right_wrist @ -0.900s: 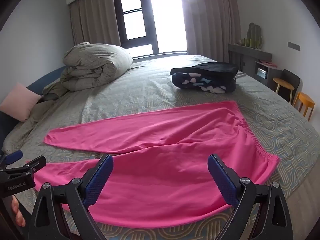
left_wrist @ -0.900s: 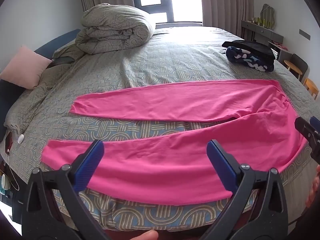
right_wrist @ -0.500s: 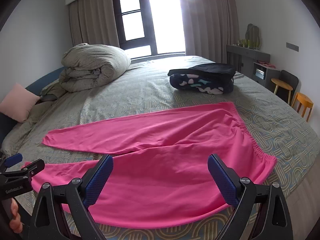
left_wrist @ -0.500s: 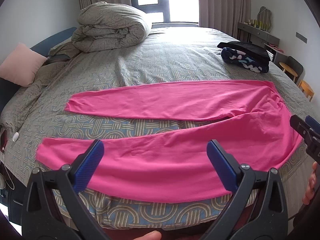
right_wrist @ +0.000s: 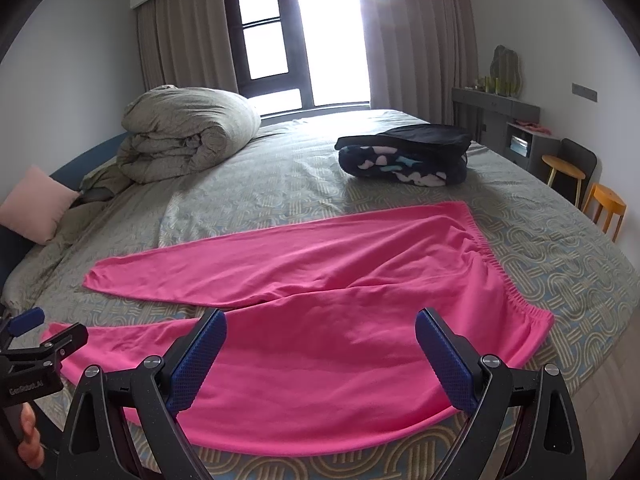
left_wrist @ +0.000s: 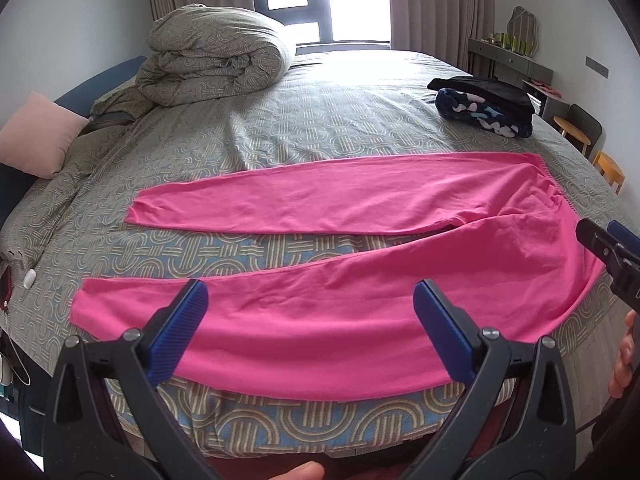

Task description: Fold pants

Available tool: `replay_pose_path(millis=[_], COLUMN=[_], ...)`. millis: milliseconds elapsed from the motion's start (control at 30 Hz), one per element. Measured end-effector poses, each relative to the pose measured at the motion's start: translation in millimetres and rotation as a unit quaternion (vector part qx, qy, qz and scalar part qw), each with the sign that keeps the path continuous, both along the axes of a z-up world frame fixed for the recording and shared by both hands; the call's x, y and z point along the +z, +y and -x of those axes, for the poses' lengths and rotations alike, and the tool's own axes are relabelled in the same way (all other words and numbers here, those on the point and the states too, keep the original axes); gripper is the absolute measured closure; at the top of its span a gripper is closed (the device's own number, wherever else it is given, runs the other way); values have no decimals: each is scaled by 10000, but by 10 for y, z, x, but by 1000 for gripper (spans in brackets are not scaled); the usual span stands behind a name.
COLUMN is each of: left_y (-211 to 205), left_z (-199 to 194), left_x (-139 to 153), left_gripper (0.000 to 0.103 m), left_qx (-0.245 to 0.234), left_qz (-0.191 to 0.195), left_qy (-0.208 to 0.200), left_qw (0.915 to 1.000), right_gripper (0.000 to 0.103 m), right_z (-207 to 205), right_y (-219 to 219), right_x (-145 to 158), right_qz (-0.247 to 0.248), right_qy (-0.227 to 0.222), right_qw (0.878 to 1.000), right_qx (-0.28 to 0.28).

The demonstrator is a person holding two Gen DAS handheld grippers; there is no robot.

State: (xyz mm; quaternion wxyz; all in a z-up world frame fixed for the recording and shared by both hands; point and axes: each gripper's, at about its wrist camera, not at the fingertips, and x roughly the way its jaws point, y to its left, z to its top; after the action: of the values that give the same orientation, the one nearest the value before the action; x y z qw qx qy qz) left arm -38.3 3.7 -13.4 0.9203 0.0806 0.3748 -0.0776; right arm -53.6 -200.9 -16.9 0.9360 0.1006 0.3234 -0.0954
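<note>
Pink pants [left_wrist: 320, 312] lie spread flat on the patterned bed, legs apart in a V, waistband at the right, cuffs at the left. They also show in the right wrist view [right_wrist: 340, 320]. My left gripper [left_wrist: 312, 320] is open and empty, hovering above the near leg. My right gripper [right_wrist: 320, 352] is open and empty above the near leg close to the waist. The right gripper shows at the right edge of the left wrist view [left_wrist: 612, 256]; the left gripper shows at the left edge of the right wrist view [right_wrist: 36, 344].
A rolled grey duvet [left_wrist: 216, 60] sits at the bed's far left, a pink pillow [left_wrist: 36, 140] beside it. Folded dark clothes [right_wrist: 404, 156] lie at the far right. A dresser [right_wrist: 500, 116], dark chair and orange stools [right_wrist: 604, 204] stand right of the bed [left_wrist: 320, 120].
Both grippers have drawn back and risen a little from the pants, staying open. The pants have not moved.
</note>
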Motion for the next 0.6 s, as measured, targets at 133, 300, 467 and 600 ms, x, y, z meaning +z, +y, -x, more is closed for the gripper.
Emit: replay_pose_path(millis=[133, 300, 467, 600], left_y=[-3, 2, 13, 13], left_z=[16, 5, -5, -5], left_x=[-7, -13, -18, -19], left_gripper=[1, 1, 1, 1], left_qx=[-12, 18, 23, 14], left_qz=[4, -5, -8, -18], left_qy=[9, 41, 66, 54], left_qw=[10000, 10000, 10000, 10000], right_gripper=[6, 6, 6, 6], right_z=[-8, -14, -9, -6], right_y=[-4, -19, -31, -36], right_x=[-8, -21, -34, -38], right_qz=[-7, -76, -95, -113], right_qy=[39, 115, 43, 27], right_qw=[10000, 9999, 9999, 9999], right_qx=[-7, -22, -33, -29])
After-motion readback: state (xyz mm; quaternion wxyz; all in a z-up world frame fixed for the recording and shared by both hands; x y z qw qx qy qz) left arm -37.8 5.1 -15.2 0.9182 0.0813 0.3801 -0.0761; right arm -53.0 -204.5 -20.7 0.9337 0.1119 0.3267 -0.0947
